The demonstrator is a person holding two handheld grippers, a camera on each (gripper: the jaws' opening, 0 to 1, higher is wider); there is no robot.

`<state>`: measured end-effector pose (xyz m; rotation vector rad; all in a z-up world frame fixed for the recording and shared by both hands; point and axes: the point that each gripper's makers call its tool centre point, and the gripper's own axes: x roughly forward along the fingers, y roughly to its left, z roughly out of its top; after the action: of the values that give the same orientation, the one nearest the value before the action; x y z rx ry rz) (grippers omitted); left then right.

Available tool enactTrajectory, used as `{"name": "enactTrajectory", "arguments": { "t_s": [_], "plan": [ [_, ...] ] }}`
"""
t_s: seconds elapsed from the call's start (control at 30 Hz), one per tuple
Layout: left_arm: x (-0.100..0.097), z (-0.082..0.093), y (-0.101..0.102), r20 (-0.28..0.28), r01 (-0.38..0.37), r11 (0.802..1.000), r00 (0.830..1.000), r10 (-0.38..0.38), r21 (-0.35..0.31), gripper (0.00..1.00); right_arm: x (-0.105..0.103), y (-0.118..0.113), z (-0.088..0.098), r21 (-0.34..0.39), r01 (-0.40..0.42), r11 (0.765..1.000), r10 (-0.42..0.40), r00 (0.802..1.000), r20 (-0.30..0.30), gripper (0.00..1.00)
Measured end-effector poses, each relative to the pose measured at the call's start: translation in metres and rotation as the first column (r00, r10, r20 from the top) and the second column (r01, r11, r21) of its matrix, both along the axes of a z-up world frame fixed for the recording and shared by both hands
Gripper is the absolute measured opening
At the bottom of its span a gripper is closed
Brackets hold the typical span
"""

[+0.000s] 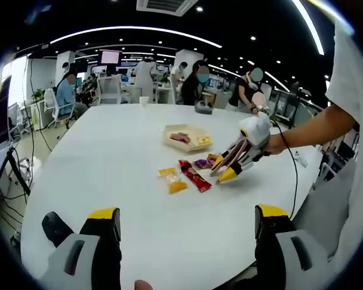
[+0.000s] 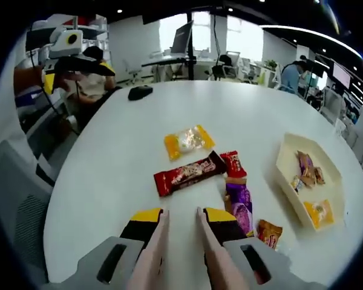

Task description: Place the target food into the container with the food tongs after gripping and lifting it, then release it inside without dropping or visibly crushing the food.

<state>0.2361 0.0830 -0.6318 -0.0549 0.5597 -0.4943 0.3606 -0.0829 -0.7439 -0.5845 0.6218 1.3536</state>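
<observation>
Office desks, chairs and seated people ring a large white round table (image 1: 109, 181) under dark ceiling lights.

On the left gripper view, the left gripper (image 1: 187, 226) hangs over the near edge of the table with its yellow-tipped black jaws spread wide and nothing between them. Farther out, the right gripper (image 1: 225, 170) comes in from the right on a person's arm, holding a pair of pinkish food tongs (image 1: 230, 158) whose tips point down just beside the snacks.

On the right gripper view, the right gripper's jaws stand narrow, pressed on the two tong arms (image 2: 154, 257). Just ahead lie a long red wrapped bar (image 2: 189, 173), a small red packet (image 2: 233, 164), a purple packet (image 2: 239, 202) and an orange-brown packet (image 2: 268, 232). A yellow-orange clear-windowed packet (image 2: 188, 141) sits a little beyond. To the right, well apart from the tongs, a cream shallow tray (image 2: 285, 175) holds several snacks.
</observation>
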Motion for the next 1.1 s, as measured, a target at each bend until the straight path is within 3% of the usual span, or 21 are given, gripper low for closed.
{"name": "enactTrajectory", "arguments": {
  "t_s": [0.23, 0.33, 0.37, 0.43, 0.47, 0.7, 0.73, 0.9, 1.1],
  "plan": [
    [-0.002, 0.000, 0.003, -0.001, -0.006, 1.000, 1.000, 0.006, 0.005, 0.91, -0.001, -0.003, -0.004, -0.015, -0.017, 1.000, 0.017, 1.000, 0.000, 0.25],
    [-0.002, -0.001, 0.003, 0.000, -0.005, 1.000, 1.000, 0.005, 0.006, 0.91, 0.006, -0.005, -0.004, -0.040, 0.041, 0.998, -0.042, 0.999, -0.028, 0.23],
    [-0.002, 0.000, 0.003, 0.002, -0.005, 1.000, 1.000, 0.005, 0.007, 0.91, 0.012, -0.001, 0.001, -0.016, 0.096, 0.995, -0.097, 0.995, -0.040, 0.22],
    [-0.002, 0.000, 0.004, 0.004, -0.009, 1.000, 1.000, 0.009, 0.001, 0.91, 0.013, 0.020, 0.024, 0.128, 0.078, 0.989, -0.074, 0.997, -0.035, 0.23],
    [-0.002, 0.000, 0.005, 0.003, -0.010, 1.000, 1.000, 0.010, -0.001, 0.91, 0.015, 0.023, 0.028, 0.134, 0.079, 0.988, -0.075, 0.997, -0.036, 0.23],
    [-0.004, -0.004, 0.008, -0.006, -0.016, 1.000, 1.000, 0.016, 0.002, 0.91, 0.036, 0.043, 0.033, 0.071, 0.031, 0.997, -0.034, 0.999, 0.034, 0.24],
    [-0.004, -0.005, 0.010, -0.008, -0.017, 1.000, 1.000, 0.017, 0.004, 0.91, 0.057, 0.042, 0.030, 0.058, 0.020, 0.998, -0.023, 0.998, 0.051, 0.24],
    [-0.003, -0.008, 0.018, -0.014, -0.037, 0.999, 0.999, 0.037, 0.003, 0.91, 0.082, 0.051, 0.025, 0.000, -0.034, 0.999, 0.034, 0.995, 0.095, 0.24],
    [-0.003, -0.012, 0.021, -0.023, -0.048, 0.999, 0.999, 0.048, 0.000, 0.91, 0.090, 0.053, 0.014, -0.057, -0.055, 0.997, 0.059, 0.996, 0.066, 0.25]
  ]
}}
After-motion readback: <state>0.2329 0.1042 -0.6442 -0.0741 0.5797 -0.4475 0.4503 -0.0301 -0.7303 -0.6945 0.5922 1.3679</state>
